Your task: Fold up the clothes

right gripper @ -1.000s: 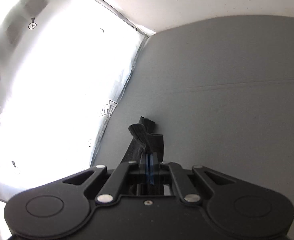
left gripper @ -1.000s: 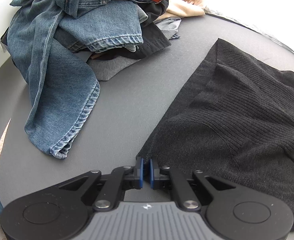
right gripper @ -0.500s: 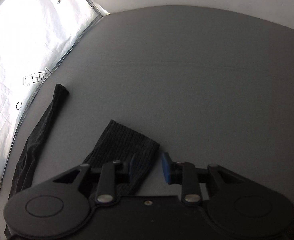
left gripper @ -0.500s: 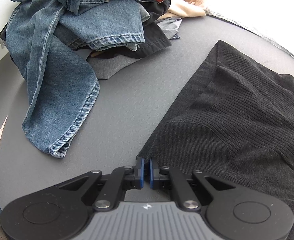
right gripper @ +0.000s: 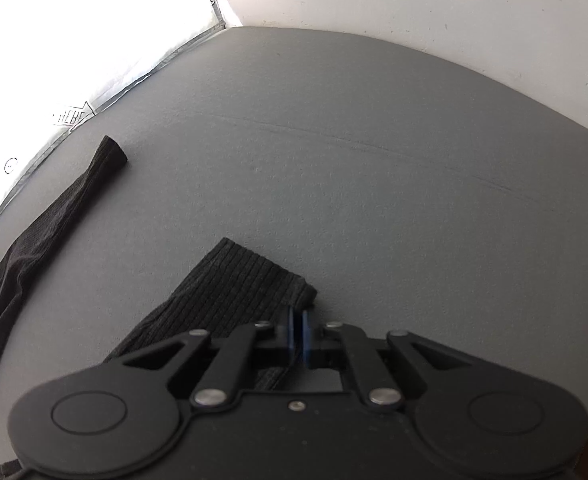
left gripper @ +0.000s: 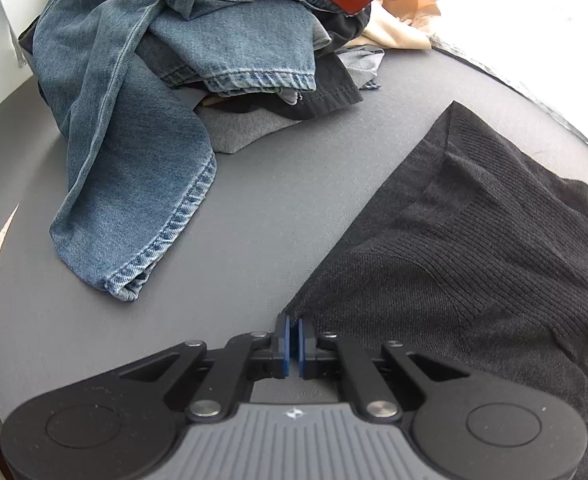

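A black ribbed sweater (left gripper: 474, 260) lies spread on the grey table (left gripper: 273, 200), to the right in the left wrist view. My left gripper (left gripper: 294, 334) is shut on its near left corner, low over the table. In the right wrist view one sleeve cuff (right gripper: 249, 280) lies flat just ahead. My right gripper (right gripper: 297, 328) is shut on the cuff's near right edge. The other sleeve (right gripper: 53, 216) stretches along the table's left side.
A heap of blue jeans (left gripper: 133, 140) and other clothes sits at the back left, one leg hanging toward me. A beige garment (left gripper: 398, 32) lies behind it. White printed sheeting (right gripper: 73, 40) borders the table, and a white wall (right gripper: 414, 0) stands behind bare grey surface (right gripper: 374, 200).
The right gripper held the sleeve up, then opened and laid it flat on the table. It has now shut again on the cuff's edge. The left gripper kept its hold and barely moved.
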Motion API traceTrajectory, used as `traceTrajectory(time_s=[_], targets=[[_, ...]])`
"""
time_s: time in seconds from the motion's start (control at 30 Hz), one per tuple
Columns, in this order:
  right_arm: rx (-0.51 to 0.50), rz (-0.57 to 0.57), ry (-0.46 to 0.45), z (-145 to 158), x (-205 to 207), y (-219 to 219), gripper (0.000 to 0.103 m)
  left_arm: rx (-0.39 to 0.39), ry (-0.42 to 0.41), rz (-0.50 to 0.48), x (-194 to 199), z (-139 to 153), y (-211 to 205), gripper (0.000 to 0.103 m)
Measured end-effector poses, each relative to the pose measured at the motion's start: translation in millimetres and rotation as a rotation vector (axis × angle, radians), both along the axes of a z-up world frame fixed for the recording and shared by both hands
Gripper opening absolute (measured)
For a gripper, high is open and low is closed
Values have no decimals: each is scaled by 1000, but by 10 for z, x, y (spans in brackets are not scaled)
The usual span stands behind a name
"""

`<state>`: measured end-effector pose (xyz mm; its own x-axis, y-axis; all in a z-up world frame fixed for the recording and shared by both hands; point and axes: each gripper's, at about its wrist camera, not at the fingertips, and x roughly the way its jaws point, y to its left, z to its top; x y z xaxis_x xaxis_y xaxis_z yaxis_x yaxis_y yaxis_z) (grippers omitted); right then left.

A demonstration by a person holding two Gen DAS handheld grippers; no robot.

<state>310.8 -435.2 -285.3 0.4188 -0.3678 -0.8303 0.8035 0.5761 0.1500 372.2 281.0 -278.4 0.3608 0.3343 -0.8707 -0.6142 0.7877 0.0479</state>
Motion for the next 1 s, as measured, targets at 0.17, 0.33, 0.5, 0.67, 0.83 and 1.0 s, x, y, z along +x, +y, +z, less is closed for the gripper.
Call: traceTrajectory(time_s=[0.17,0.33,0.5,0.67,0.83,1.0], targets=[[-42,4,2,130,-191,-64,4,15,12,-47,-106,87,2,5],[-42,-29,27,78,-425,-100,4,32,37,-52,-266,136,-2,5],[-55,61,106,-60,-377,-52,7,63,151,14,-449,-24,198,2],[-206,102,98,229,-200,10,41,31,48,-31,-466,193,167,11],[-240,112,-9,501,276,-50,53,-13,-32,-144,5,269,-157,22],[-15,99,-209,459,1000,-218,54,13,-68,-334,715,232,-665,26]])
